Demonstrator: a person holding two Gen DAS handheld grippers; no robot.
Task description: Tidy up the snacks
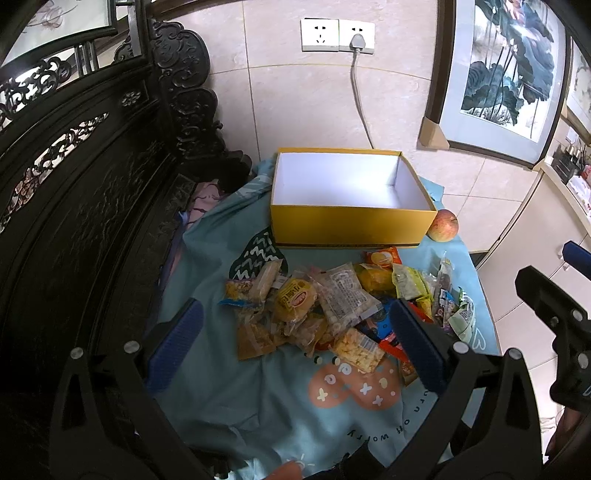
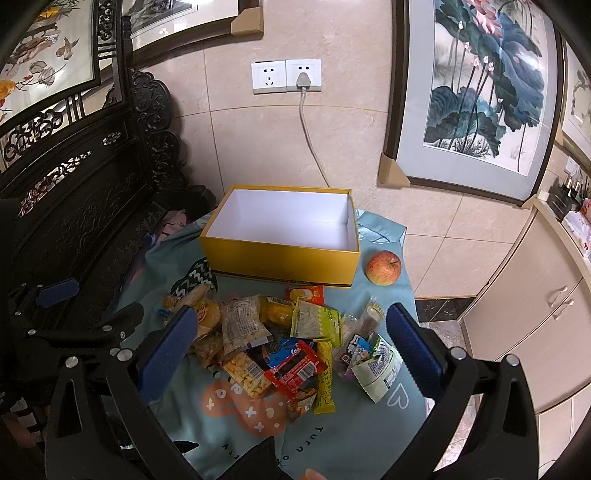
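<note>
Snacks (image 1: pixel 325 314) heaped loose on a teal cloth (image 1: pixel 258 398), just in front of a yellow box (image 1: pixel 351 221) with a white, bare inside. Apple (image 1: pixel 443 225) beside the box's right front corner, on the same cloth.

Seen only from the right wrist: the full spread of the pile (image 2: pixel 280 343), with a red wrapper (image 2: pixel 295 369) on top near the front, a long yellow-green packet (image 2: pixel 325 380) beside it, a white-and-green packet (image 2: pixel 376 365) off to the right edge, and the apple (image 2: pixel 384 267) whole and apart from the box (image 2: pixel 280 258). Also cream cabinet doors (image 2: pixel 535 332) at far right.

Seen better from the left wrist: a round bun in clear wrap (image 1: pixel 295 301) and a clear bag with a printed label (image 1: pixel 343 295) leaning on it, plus more of the dark carved wooden bench (image 1: pixel 92 221) along the left. Both views take in the wall socket (image 1: pixel 338 35) with a grey plug and cord.

Left gripper (image 1: pixel 295 343) hovering over the near side of the pile, blue pads spread wide, nothing between them. Right gripper (image 2: pixel 291 350) likewise poised above the pile, pads wide apart and holding nothing. Each tool visible at the edge of the other's view: right one (image 1: pixel 561 314) at far right, left one (image 2: pixel 55 317) at far left, side by side, both angled down toward the cloth.
</note>
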